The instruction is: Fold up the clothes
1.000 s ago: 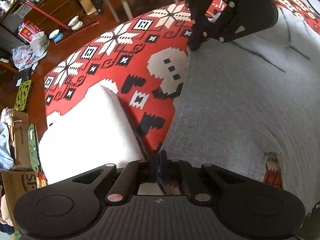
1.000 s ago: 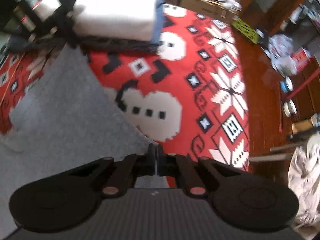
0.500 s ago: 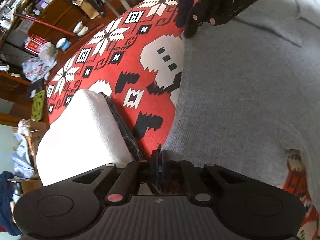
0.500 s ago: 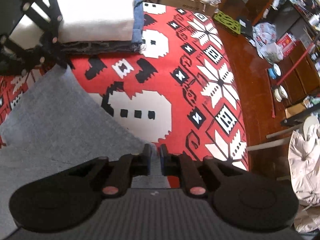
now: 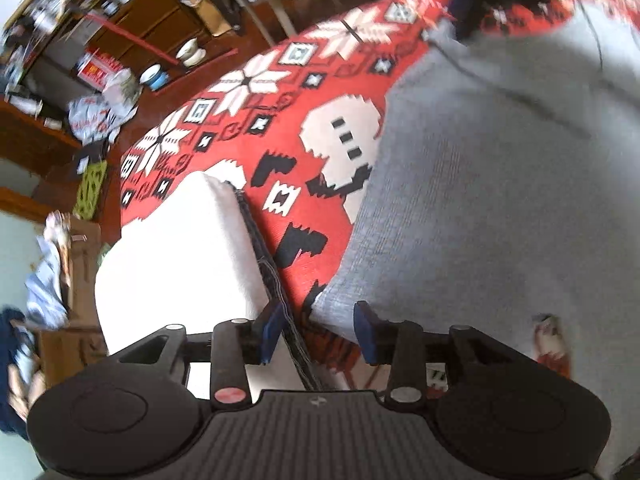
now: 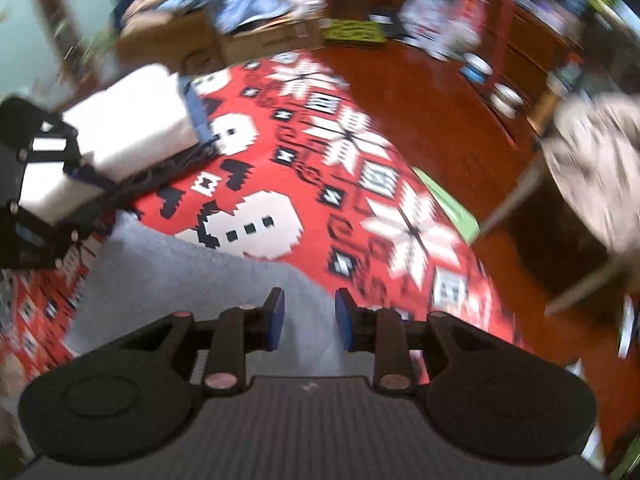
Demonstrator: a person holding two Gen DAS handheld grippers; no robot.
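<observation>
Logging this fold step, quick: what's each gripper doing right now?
Left gripper: open, empty, above the grey sweater edge.
Right gripper: open, empty, over the sweater.

We find no legible text in either view. Printing on the cardboard boxes [image 6: 256, 38] and on a red package [image 5: 98, 70] by the wooden cabinet [image 5: 156, 28] is blurred beyond reading.

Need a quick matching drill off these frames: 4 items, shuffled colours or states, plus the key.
Items:
1. left gripper
2. sweater
3. top of folded stack
4. blanket

Descriptions:
A. red, with snowflakes and snowmen
B. grey knit, spread flat
C. open, holding nothing
D. white

Pairs: 1-C, 2-B, 3-D, 4-A
</observation>
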